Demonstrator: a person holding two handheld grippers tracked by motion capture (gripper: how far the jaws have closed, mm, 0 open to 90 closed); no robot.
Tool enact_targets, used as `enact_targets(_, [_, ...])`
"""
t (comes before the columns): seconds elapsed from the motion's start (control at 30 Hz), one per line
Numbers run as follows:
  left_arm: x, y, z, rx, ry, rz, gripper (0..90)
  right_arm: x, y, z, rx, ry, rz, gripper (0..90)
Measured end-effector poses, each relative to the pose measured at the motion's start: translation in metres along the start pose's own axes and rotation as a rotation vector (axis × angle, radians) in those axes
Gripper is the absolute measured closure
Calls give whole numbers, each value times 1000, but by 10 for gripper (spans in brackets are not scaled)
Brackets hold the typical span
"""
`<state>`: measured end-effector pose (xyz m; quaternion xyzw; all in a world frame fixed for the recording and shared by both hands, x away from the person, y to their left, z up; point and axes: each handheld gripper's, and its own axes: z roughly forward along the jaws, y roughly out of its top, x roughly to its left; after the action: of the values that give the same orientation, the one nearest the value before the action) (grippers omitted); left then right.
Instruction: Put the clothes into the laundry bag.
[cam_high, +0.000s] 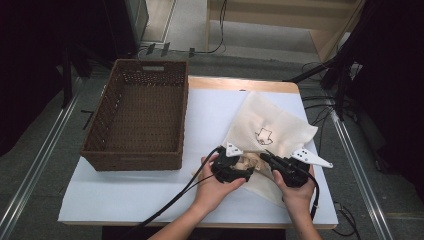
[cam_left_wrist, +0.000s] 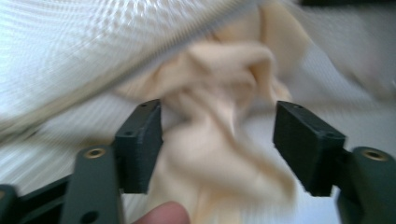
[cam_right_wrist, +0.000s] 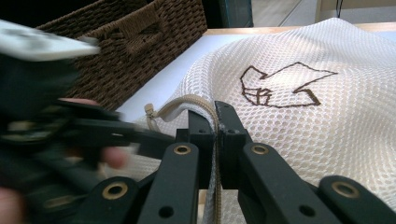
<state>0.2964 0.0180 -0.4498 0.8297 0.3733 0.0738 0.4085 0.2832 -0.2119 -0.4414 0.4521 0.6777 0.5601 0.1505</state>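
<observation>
A white surface (cam_high: 150, 195) with a pale wooden edge along its far side stands on grey floor (cam_high: 45, 165) crossed by metal rails and black cables, with dark equipment to either side and a light wooden frame beyond. On its left part sits a brown wicker basket (cam_high: 137, 117), and on its right part lies a white mesh laundry bag (cam_high: 272, 130) with a brown stitched emblem. The right gripper (cam_right_wrist: 216, 140) has its jaws clamped on the bag's zippered edge, while the left gripper (cam_left_wrist: 217, 140) has its jaws apart around a cream cloth (cam_left_wrist: 215, 154) at the bag's mouth, not pressing it.
</observation>
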Motion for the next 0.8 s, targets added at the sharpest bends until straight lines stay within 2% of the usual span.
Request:
enact_targets(0.03, [3, -4, -7, 25, 5, 19, 304, 0, 0, 0, 0, -1, -4, 884])
enact_targets(0.1, [10, -16, -14, 80, 9, 16, 290, 0, 0, 1, 1, -2, -7, 884])
enact_targets(0.17, [10, -23, -12, 131, 27, 49, 283, 0, 1, 2, 1, -3, -5, 885])
enact_targets(0.2, [8, -29, -9, 151, 41, 81, 276, 1, 1, 3, 3, -4, -6, 884])
enact_targets(0.23, [5, -31, -7, 134, 63, 107, 269, 1, 1, 4, 5, -3, -9, 884])
enact_targets(0.3, [-1, -30, -4, 130, 108, 150, 302, 2, 1, 5, 9, -5, -13, 884])
enact_targets(0.37, [-7, -28, 0, 129, 130, 185, 446, 4, 0, 6, 11, -8, -21, 884])
enact_targets(0.4, [-11, -26, 2, 136, 128, 219, 500, 5, 0, 6, 13, -5, -21, 884])
enact_targets(0.43, [-17, -23, 2, 144, 138, 249, 682, 5, 0, 6, 12, -3, -21, 884])
enact_targets(0.47, [-23, -20, 4, 143, 179, 274, 791, 6, 0, 6, 12, -4, -23, 884])
enact_targets(0.5, [-26, -17, 4, 128, 155, 267, 825, 6, 0, 6, 13, -2, -25, 884])
enact_targets(0.53, [-26, -12, 4, 107, 71, 207, 832, 7, 0, 6, 14, 1, -26, 884])
enact_targets(0.57, [-25, -6, 3, 85, 15, 152, 834, 8, 0, 5, 12, 3, -30, 884])
enact_targets(0.6, [-26, 1, 3, 50, 11, 133, 835, 9, 0, 5, 8, 6, -32, 884])
enact_targets(0.63, [-27, 7, 5, 31, 25, 137, 835, 11, 1, 3, 8, 7, -29, 884])
enact_targets(0.77, [-26, 23, 26, 1, 70, 134, 831, 12, 2, 1, -5, 28, -13, 884])
enact_targets(0.8, [-21, 27, 35, -3, 72, 97, 829, 12, 2, 1, -6, 29, -10, 884])
